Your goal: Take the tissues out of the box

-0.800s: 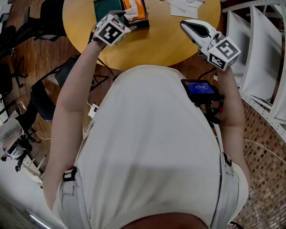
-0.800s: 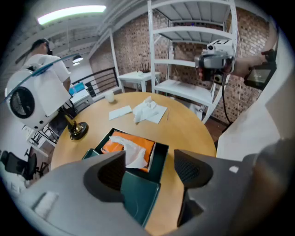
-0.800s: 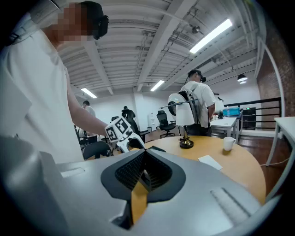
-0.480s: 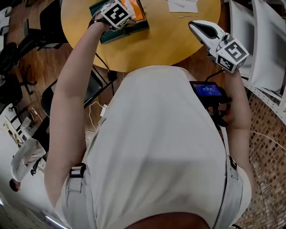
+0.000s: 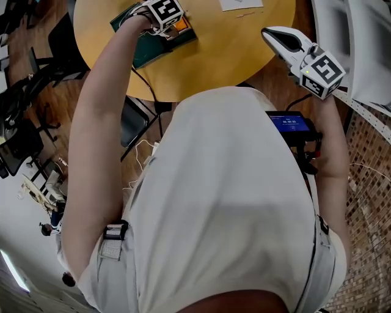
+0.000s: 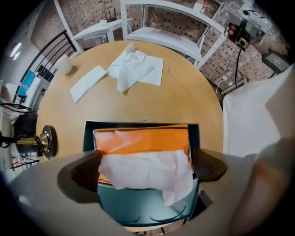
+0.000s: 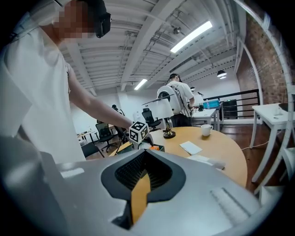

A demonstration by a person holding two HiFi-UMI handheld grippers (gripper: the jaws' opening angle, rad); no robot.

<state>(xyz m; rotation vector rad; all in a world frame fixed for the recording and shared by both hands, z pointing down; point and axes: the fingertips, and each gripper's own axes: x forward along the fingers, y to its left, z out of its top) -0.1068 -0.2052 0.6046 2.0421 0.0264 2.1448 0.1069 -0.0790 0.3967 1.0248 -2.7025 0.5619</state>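
A teal tissue box [image 6: 143, 138] with an orange top lies on the round wooden table [image 6: 193, 106]. A white tissue [image 6: 147, 173] sticks up out of its slot. My left gripper [image 6: 146, 170] points straight down over the box and is open wide, one dark pad on each side of that tissue. In the head view its marker cube [image 5: 166, 9] covers the box [image 5: 137, 49]. My right gripper [image 5: 272, 33] hovers over the table's near right edge, shut and empty. In the right gripper view the right gripper [image 7: 143, 184] looks across at the left cube [image 7: 137, 132].
Loose tissues [image 6: 133, 69] and a flat sheet [image 6: 87, 83] lie on the far side of the table. A brass lamp base [image 6: 44, 143] stands left of the box and a white cup [image 6: 64, 64] beyond. White shelving [image 6: 161, 37] and office chairs [image 5: 24, 134] surround the table.
The left gripper has moved from the box's near edge to above its orange top. The head view has swung, so the table sits higher and further left. The right gripper keeps its place.
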